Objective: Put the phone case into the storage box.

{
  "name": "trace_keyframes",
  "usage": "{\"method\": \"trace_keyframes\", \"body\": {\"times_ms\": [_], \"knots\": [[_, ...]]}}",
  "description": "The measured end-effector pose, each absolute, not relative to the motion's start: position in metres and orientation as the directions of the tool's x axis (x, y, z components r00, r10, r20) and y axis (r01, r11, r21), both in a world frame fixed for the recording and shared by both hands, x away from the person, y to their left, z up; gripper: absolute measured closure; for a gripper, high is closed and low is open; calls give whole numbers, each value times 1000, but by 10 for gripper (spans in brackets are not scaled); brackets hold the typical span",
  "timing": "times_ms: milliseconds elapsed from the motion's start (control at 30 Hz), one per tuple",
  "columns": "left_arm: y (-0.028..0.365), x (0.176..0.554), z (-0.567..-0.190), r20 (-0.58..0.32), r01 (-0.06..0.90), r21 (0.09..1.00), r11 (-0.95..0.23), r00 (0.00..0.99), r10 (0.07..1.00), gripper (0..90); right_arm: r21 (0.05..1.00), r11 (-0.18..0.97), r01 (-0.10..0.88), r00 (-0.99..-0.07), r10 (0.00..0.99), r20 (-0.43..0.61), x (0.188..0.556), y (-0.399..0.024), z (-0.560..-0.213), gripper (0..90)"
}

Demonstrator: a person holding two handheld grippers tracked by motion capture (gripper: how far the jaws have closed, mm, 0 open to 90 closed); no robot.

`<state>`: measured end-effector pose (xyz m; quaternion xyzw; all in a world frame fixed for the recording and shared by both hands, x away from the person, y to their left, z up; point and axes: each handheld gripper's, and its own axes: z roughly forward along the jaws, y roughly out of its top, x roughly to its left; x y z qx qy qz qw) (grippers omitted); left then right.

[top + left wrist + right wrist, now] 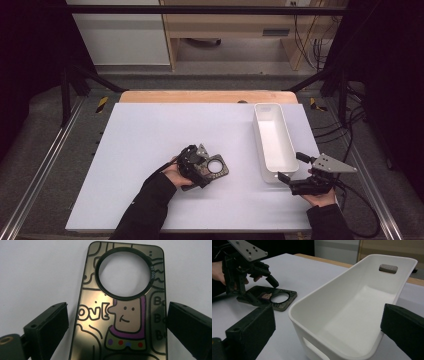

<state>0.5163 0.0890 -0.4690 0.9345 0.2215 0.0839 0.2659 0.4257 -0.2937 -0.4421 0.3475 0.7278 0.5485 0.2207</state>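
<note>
1. Left hand-held gripper (pixel 196 167): black, two-jawed, with a grey three-cornered plate on top, at the near centre-left of the surface. Its jaws stand wide, one on each side of the case below, with clear gaps between the pads and the case edges; it holds nothing.

2. Flat, dark olive-brown phone case with black cartoon line drawing, a purple-framed figure and a large round camera cut-out (pixel 120 312): lies flat on the surface between the left jaws, its ringed opening at the far end as the left gripper view has it. In the high view the case (pixel 215 168) sits just right of the left hand, well apart from the tray.

3. Pale lilac-white rectangular surface (pixel 150 135): bare apart from the items listed.

4. Long white plastic tray with a slot handle in each end wall (pixel 272 140): stands upright at the right, running near to far, with nothing inside.

5. Right hand-held gripper (pixel 295 175): black, at the near right, its jaws wide and flanking the tray's near end without gripping it.

6. Step in hand, as judged: lining up the grasp on the case. Next move calls for closing the left jaws squarely on its long edges, then lifting it right toward the tray, which the right gripper may steady.
</note>
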Motion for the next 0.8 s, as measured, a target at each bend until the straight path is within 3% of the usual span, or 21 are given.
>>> {"method": "trace_keyframes", "body": {"times_ms": [233,800], "knots": [[88,516,-471,26,366,529,-766,895,445,89,952,155,264,-662,747,62,426,-294,-442,1],[89,517,-471,27,349,529,-773,904,427,105,952,152,265,-662,746,65,425,-294,-442,1]]}}
